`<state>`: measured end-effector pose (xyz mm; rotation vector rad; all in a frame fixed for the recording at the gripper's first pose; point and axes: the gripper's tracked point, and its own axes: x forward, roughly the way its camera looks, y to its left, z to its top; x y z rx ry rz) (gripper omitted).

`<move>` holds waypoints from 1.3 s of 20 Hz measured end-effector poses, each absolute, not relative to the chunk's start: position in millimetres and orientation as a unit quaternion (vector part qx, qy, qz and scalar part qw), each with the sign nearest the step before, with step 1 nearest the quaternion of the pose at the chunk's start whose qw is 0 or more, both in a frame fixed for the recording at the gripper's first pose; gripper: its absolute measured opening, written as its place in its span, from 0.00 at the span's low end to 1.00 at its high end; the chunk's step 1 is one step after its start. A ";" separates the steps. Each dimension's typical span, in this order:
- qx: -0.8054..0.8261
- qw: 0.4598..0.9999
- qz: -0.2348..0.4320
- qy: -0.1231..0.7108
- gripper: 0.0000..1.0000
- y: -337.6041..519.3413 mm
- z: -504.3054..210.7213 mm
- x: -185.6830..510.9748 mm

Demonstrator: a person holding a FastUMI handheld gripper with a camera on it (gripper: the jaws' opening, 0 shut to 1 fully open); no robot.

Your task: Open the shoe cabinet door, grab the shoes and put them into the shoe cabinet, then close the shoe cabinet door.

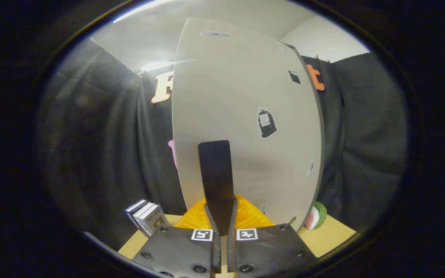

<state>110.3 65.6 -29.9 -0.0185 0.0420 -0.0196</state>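
The white shoe cabinet (242,96) stands upright just ahead of me, its door (222,116) shut, with a few small stickers on the front. A grey oval recess (214,34) sits near the door's top edge. My gripper (214,146) is shut, its two black fingers pressed together with nothing visible between them, their tips close to the door's lower half. An orange latticed thing (251,216) lies on the table at the cabinet's foot, under and behind the fingers; I cannot tell whether it is a shoe.
The cabinet stands on a light wooden table (330,231). Two or three small books (147,216) stand to the left of the fingers. A watermelon-slice toy (317,216) leans at the cabinet's right foot.
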 end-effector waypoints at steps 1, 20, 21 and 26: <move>-0.008 1.000 -0.014 0.020 0.08 63.3 -30.0 108.4; -0.021 0.999 0.003 0.036 0.07 27.5 -24.3 80.1; -0.026 0.999 0.004 0.037 0.07 25.4 -24.9 78.2; -0.039 0.998 -0.004 0.043 0.06 -5.9 -22.8 65.5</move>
